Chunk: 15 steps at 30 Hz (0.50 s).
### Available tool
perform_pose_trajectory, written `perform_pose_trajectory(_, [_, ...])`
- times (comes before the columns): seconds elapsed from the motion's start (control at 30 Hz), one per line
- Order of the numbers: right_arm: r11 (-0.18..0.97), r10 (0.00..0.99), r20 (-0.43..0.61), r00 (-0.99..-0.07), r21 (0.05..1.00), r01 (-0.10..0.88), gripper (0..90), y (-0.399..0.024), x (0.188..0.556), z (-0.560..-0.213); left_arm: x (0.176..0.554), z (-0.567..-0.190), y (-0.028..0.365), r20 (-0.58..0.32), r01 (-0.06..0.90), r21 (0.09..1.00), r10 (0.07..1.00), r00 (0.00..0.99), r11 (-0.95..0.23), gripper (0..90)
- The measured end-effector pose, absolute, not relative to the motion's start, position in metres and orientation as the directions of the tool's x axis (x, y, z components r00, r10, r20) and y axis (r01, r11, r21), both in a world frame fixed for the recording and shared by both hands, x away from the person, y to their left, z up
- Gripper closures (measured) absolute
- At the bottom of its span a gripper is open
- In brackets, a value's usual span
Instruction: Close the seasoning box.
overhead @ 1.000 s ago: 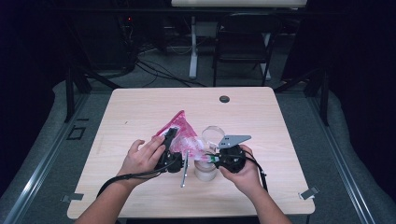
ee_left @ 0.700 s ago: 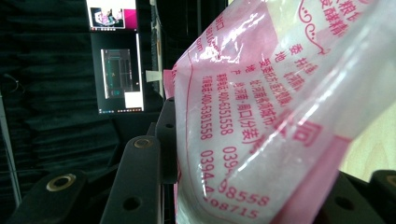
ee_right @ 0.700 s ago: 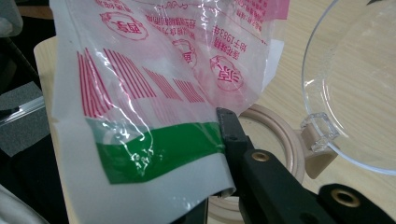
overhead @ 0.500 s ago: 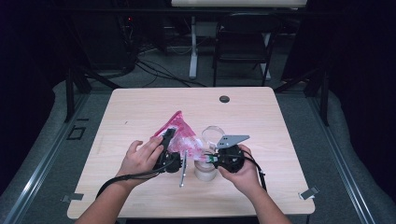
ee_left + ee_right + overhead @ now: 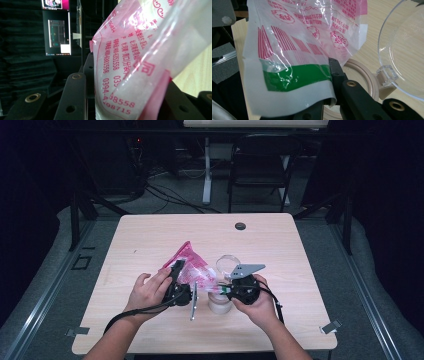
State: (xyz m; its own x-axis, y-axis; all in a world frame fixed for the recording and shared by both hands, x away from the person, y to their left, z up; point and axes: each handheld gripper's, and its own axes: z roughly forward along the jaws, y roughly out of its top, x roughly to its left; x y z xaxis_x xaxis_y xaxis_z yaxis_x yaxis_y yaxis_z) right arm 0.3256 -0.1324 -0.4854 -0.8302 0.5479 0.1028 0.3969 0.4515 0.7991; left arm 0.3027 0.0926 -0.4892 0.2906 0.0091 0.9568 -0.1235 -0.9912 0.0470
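**Where your three cameras sit**

Your high view looks forward and down over the whole desk (image 5: 150,235) from your side. Each gripper view rides close behind its own jaws, pressed up against the pink bag (image 5: 192,267) (image 5: 130,62) (image 5: 307,37), which all three views share.

This is a lab or recording studio rather than a home. A pale wooden table (image 5: 150,240) stands alone on grey flooring, ringed by dark curtains. Beyond the left gripper (image 5: 177,287) and right gripper (image 5: 235,287), at the far side, cables (image 5: 165,195) run across the floor beside a folding chair (image 5: 260,167). Ahead of the left gripper's jaws, lit monitors (image 5: 58,37) hang against the black drapes.
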Motion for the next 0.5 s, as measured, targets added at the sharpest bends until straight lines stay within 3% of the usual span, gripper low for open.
perform_pose_trajectory(0.5, [0.454,0.538,0.099,-0.837,0.803,0.387,90.0,-0.127,0.327,-0.486,0.302,-0.507,0.099,0.934,-0.071,0.12,0.088,0.346,-0.99,64.5])
